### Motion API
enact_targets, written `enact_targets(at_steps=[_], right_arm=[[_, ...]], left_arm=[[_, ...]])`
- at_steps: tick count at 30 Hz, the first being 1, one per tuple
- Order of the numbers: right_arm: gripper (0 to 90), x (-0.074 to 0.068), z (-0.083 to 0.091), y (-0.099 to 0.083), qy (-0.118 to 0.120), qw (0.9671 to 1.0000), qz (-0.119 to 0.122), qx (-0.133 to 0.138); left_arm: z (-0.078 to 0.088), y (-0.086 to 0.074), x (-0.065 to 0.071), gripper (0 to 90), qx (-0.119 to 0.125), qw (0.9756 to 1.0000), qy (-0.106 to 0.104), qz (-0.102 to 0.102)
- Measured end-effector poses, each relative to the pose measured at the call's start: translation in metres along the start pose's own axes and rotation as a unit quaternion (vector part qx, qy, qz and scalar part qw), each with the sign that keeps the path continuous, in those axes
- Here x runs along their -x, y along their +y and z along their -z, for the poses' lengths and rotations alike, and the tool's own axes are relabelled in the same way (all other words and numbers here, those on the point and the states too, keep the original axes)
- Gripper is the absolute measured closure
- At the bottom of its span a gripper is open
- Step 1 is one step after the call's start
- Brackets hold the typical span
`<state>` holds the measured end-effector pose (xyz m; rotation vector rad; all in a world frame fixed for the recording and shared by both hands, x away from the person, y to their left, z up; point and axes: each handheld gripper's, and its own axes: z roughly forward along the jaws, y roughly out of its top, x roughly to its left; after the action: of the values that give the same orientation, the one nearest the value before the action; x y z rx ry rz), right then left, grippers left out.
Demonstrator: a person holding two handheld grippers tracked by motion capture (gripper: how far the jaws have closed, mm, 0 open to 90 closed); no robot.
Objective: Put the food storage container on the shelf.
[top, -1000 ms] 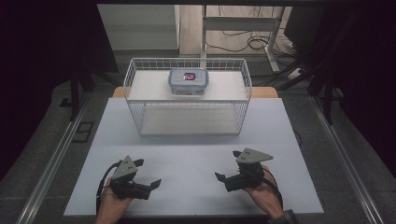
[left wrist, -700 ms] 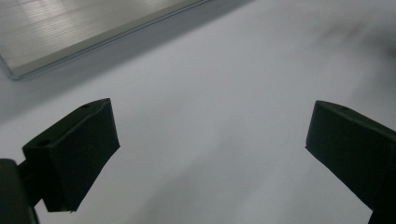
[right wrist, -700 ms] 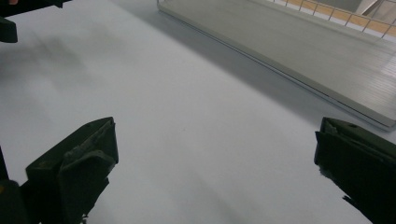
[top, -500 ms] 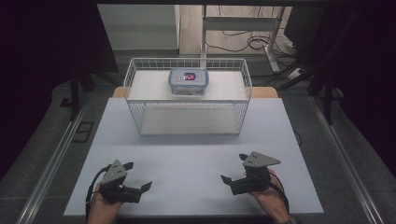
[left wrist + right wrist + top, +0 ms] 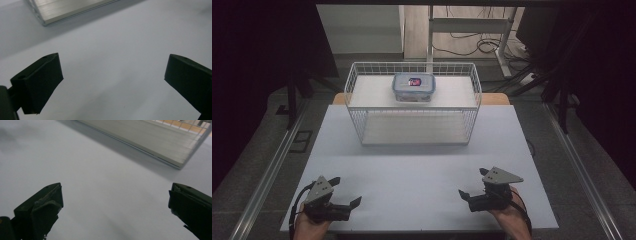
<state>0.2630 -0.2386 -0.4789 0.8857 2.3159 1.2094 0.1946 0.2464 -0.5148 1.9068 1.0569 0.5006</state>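
Both tools, the left tool (image 5: 346,203) and right tool (image 5: 468,198), rest low at the near edge of the white worktop (image 5: 422,170) with jaws spread wide and empty, seemingly at ready. The lidded container (image 5: 414,87) sits well apart, in the wire basket (image 5: 362,116) at the far side

White tabletop (image 5: 422,170): centre of the room, matt, evenly lit. Wooden board edge (image 5: 494,98): showing behind it at 1 o'clock. Aluminium rails (image 5: 267,175): one along each long side, at 9 and 3 o'clock. Floor (image 5: 257,145): grey, rough-looking, around the table. Floor plate (image 5: 301,141): dark, at 10 o'clock. White desk frame (image 5: 472,25): at 12 o'clock, pale floor beneath. Loose cables (image 5: 484,45): black, under that frame. Dark hangings (image 5: 262,45): at 10 and 2 o'clock, unlit.
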Motion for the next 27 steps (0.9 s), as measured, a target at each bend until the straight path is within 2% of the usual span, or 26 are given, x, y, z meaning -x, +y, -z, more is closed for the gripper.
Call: enact_targets(at_steps=[7,14,21,27], right_arm=[[0.0,0.004,0.008,-0.012,-0.022,0.9997,-0.009,-0.009],[0.0,0.007,0.014,-0.021,-0.034,0.9991,-0.017,-0.016],[0.0,0.008,0.018,-0.034,-0.039,0.9982,-0.030,-0.034],[0.0,0.007,0.016,-0.046,-0.032,0.9967,-0.033,-0.066]], left_arm=[[0.011,-0.011,-0.008,0.0,-0.003,0.9997,0.020,0.011],[0.016,-0.019,-0.013,0.0,-0.013,0.9993,0.029,0.019],[0.019,-0.026,-0.017,0.0,-0.020,0.9989,0.030,0.030],[0.016,-0.031,-0.021,0.0,-0.037,0.9981,0.021,0.045]])
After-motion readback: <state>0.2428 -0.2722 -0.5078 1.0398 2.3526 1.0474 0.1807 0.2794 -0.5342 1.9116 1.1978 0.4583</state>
